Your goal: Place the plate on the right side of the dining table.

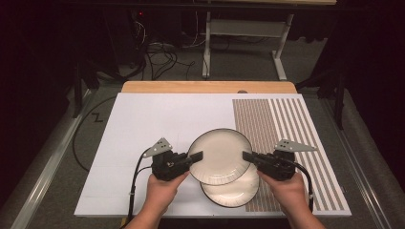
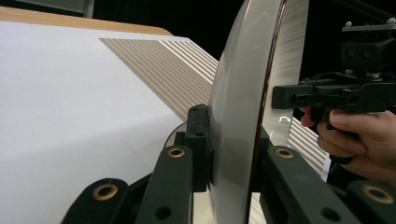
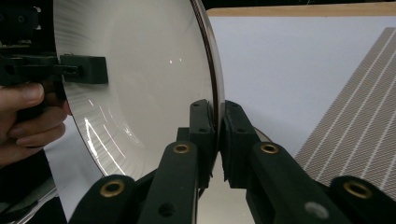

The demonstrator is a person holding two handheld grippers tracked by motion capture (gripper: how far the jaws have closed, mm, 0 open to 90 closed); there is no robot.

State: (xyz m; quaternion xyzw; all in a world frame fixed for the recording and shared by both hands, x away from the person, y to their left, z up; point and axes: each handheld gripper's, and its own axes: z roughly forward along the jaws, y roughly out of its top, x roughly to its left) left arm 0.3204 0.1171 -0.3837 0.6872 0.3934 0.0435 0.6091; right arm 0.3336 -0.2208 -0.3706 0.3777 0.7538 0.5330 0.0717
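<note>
a round cream ceramic plate with a dark rim point(image 1: 219, 153) was held above the white board covering the bench point(image 1: 143, 124), lifted over a second cream plate with a dark rim point(image 1: 234, 188) that lay flat on the board near the front edge, partly under the raised one. the left gripper point(image 1: 196, 156) had its jaws pinching the raised plate's left rim, one jaw on each face, as the left gripper view showed with the plate point(image 2: 243, 116) edge-on between them. the right gripper point(image 1: 248, 156) had its jaws pressed onto the opposite rim (the right gripper view showed the plate point(image 3: 140, 93) clamped between them). each gripper was held in a hand, left hand point(image 1: 162, 191) and right hand point(image 1: 286, 188). a panel of brown and white stripes point(image 1: 286, 124) covered the board's right part, just behind and beside the plates.
</note>
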